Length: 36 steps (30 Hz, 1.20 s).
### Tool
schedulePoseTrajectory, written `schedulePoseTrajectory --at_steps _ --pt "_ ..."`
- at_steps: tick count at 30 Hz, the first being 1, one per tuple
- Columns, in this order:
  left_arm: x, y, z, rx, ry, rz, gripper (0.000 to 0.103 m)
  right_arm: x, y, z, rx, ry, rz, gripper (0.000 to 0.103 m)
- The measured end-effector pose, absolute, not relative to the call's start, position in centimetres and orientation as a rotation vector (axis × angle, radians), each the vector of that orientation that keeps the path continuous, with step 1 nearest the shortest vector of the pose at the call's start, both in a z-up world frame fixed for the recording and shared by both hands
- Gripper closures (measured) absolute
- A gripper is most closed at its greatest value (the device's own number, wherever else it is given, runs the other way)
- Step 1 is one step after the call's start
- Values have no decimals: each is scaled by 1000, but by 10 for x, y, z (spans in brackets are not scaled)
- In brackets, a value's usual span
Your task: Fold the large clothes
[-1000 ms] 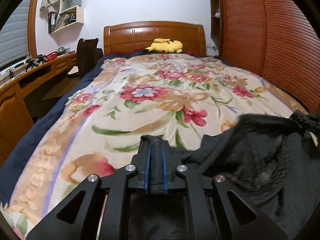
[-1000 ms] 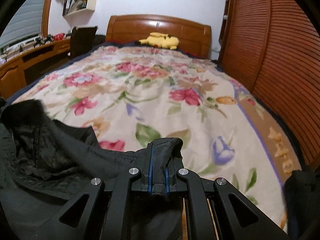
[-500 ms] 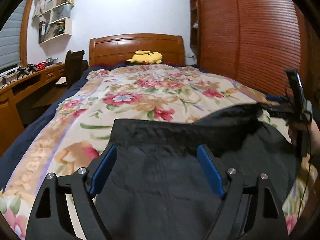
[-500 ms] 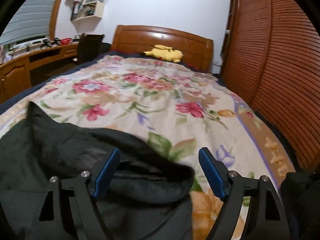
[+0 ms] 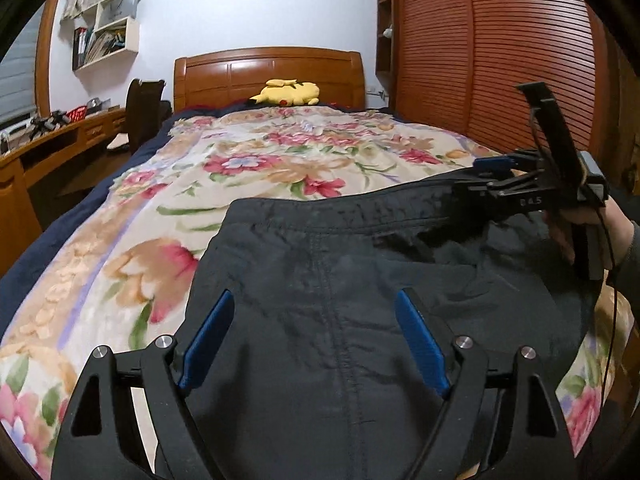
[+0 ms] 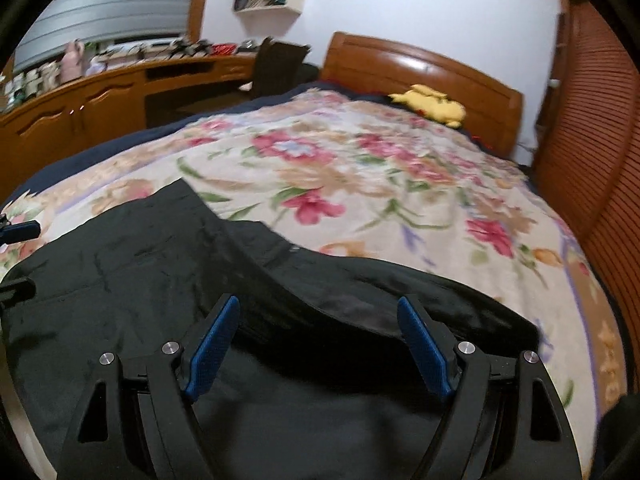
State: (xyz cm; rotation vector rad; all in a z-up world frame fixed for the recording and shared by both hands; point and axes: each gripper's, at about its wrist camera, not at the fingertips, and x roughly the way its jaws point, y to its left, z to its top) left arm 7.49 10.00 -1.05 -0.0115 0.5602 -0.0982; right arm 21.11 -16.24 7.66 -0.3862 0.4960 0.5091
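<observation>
A black garment (image 5: 320, 248) lies spread on the floral blanket, its stitched band toward the headboard. My left gripper (image 5: 316, 320) hovers just over its near part, open, the blue pads (image 5: 208, 336) wide apart with only flat cloth below. In the left wrist view a hand (image 5: 580, 236) holds my right gripper (image 5: 496, 176) over the garment's right end. The right wrist view shows the right gripper (image 6: 320, 320) open above a raised fold of the black garment (image 6: 140, 272), gripping nothing. A tip of the left gripper (image 6: 18, 232) shows at that view's left edge.
The floral blanket (image 5: 260, 168) covers the bed up to a wooden headboard (image 5: 268, 72), where a yellow plush toy (image 5: 288, 92) lies. A wooden desk (image 6: 100, 100) and a chair (image 5: 144, 112) stand to the left. Slatted wardrobe doors (image 5: 500, 60) run along the right.
Both grippers were shut on bunched black cloth a second ago; they have let go and stand open. The garment now lies flatter on the blanket. The right wrist view has swung left.
</observation>
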Motion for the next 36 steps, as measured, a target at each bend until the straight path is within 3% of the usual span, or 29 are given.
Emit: schedulePoseTrajectory --at_steps 4,6,7,8,10,15,21,22,24,25,26,33,35,36 --pt "74 107 -11 -29 556 -96 20 233 -137 77 -451 553 533 21" --pt "73 110 -10 -38 552 -100 20 239 -125 75 -501 579 548 47" --pt "72 110 -10 -39 551 -100 20 244 -118 72 -539 594 533 78" --pt "71 111 -10 -38 550 -101 20 247 -114 72 -557 604 510 99" --pt "72 110 -9 -38 551 -106 20 256 -105 74 -531 600 522 102" --pt "71 107 -10 -27 551 -121 20 263 -88 96 -470 470 494 103" --pt "72 106 -12 -25 562 -129 20 254 -88 104 -468 460 514 103" --pt "72 106 -12 -25 562 -131 20 255 -90 103 -461 477 517 97" --pt "72 104 -12 -26 562 -135 20 260 -85 97 -454 523 521 64" --pt "71 103 -12 -25 562 -137 20 262 -87 95 -448 559 532 32" --pt "71 103 -11 -24 563 -137 20 263 -86 95 -453 586 536 21" --pt "69 98 -15 -7 573 -141 20 280 -86 81 -516 739 569 23" --pt "67 97 -14 -10 566 -138 20 281 -84 77 -532 767 587 54" --pt "68 96 -14 -9 562 -141 20 281 -82 76 -540 777 595 62"
